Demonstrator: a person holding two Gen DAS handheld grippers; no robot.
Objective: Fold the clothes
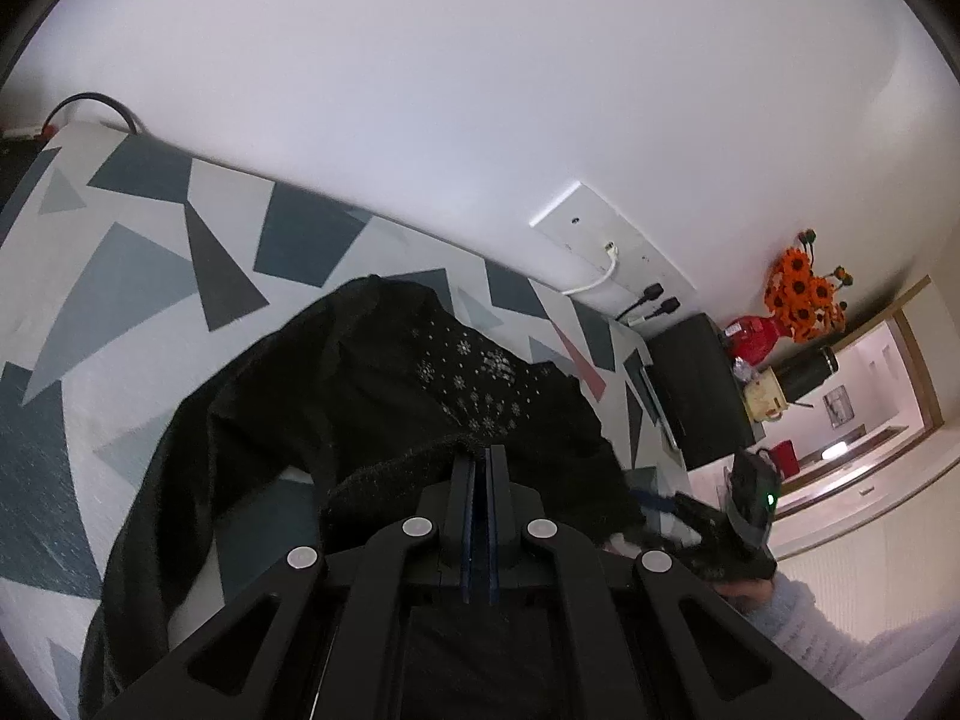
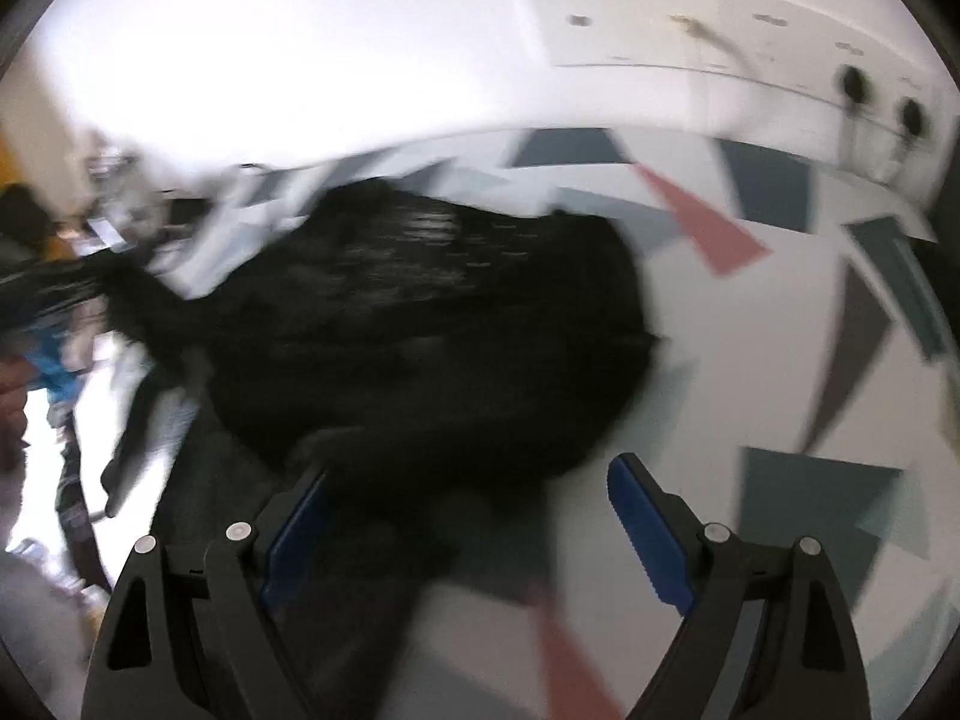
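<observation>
White wall behind, patterned tablecloth (image 1: 138,276) below; my left gripper (image 1: 480,456) is clamped on the black sweater (image 1: 372,384) hem, my right gripper (image 2: 468,480) gapes wide just over it. Soft, floppy knit, so I'd pinch edges

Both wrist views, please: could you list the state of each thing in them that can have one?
black sweater: bunched, unfolded, on the patterned table cover
left gripper: shut on the sweater's edge
right gripper: open, holding nothing
wall sockets: two black plugs in, one white cable plugged in
</observation>
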